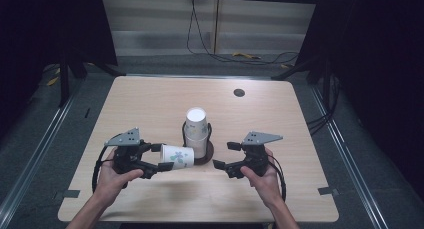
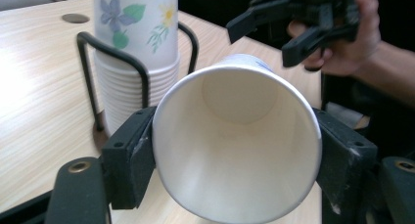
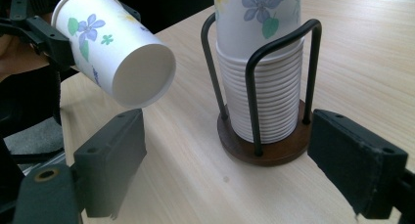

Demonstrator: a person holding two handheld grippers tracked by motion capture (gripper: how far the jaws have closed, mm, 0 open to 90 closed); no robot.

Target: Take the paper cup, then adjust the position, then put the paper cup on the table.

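Left hand (image 1: 114, 176) at the near left of the table (image 1: 150, 104), wrapped round the left gripper (image 1: 158, 157), grey plate on top, cable looping back past the wrist. Its jaws are clamped on a single paper cup (image 1: 177, 156), white with a flower print, held on its side above the tabletop; mouth faces the left hand, base points right toward the rack. In the left gripper view the cup's (image 2: 237, 141) open mouth faces the camera, one black jaw pressed flat against each side of the rim. Just right of the cup, at table centre, a stack of cups (image 1: 196, 129) stands upright, upside down, in a black wire rack (image 1: 207, 131) on a round dark wooden base; the held cup's base lies close beside the stack, contact not clear. In the right gripper view the stack (image 3: 259, 62) is many nested rims deep, wire loops on both sides. Right of the rack, the right gripper (image 1: 226, 155) sits in the right hand (image 1: 264, 181), jaws spread wide and holding nothing, tips pointing left toward the rack, low over the table. Far side of the table, a small round dark cap (image 1: 239, 92) near the back edge.
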